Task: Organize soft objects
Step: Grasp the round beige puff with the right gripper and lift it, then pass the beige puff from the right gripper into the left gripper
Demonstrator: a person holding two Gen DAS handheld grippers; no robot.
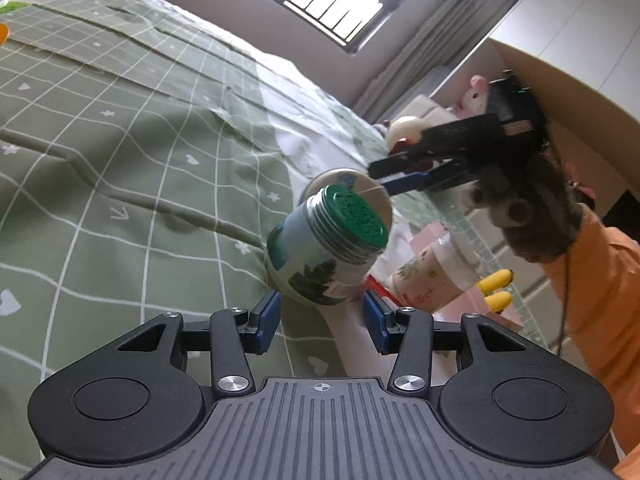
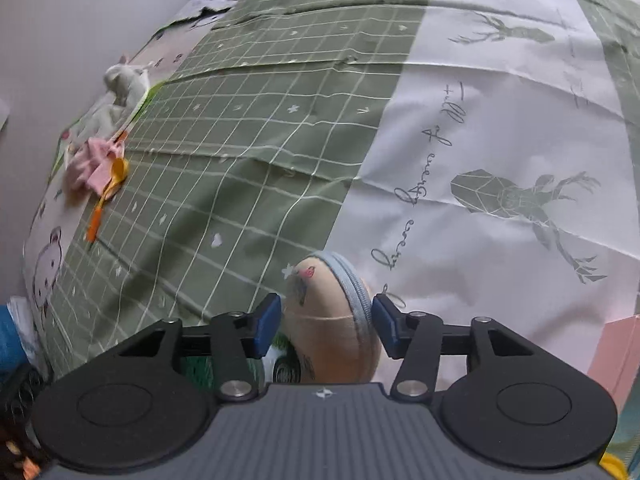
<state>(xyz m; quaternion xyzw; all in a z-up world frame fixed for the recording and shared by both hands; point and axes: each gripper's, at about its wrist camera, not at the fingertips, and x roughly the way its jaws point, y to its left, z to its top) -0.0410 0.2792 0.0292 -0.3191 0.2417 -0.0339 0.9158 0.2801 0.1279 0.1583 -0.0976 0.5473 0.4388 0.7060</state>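
A beige soft pouch (image 2: 328, 320) with a blue zip sits between my right gripper's (image 2: 326, 322) blue pads, which touch both its sides. In the left wrist view the same pouch (image 1: 344, 180) shows as a round shape behind a jar, with the right gripper (image 1: 380, 178) reaching in from the right. The clear jar (image 1: 320, 256), with a forest print and a green perforated cap, leans on the green checked bedspread (image 1: 120, 160). My left gripper (image 1: 322, 316) stands open, its tips flanking the jar's base without pressing it.
A printed cup (image 1: 432, 276), a pink box (image 1: 428, 236) and yellow toy parts (image 1: 496, 288) lie right of the jar. Plush toys (image 1: 476, 96) sit by the wardrobe. An orange sleeve (image 1: 600, 280) holds the right gripper. Far left lie a white plush (image 2: 124, 80), pink cloth (image 2: 92, 164) and orange spoon (image 2: 108, 192).
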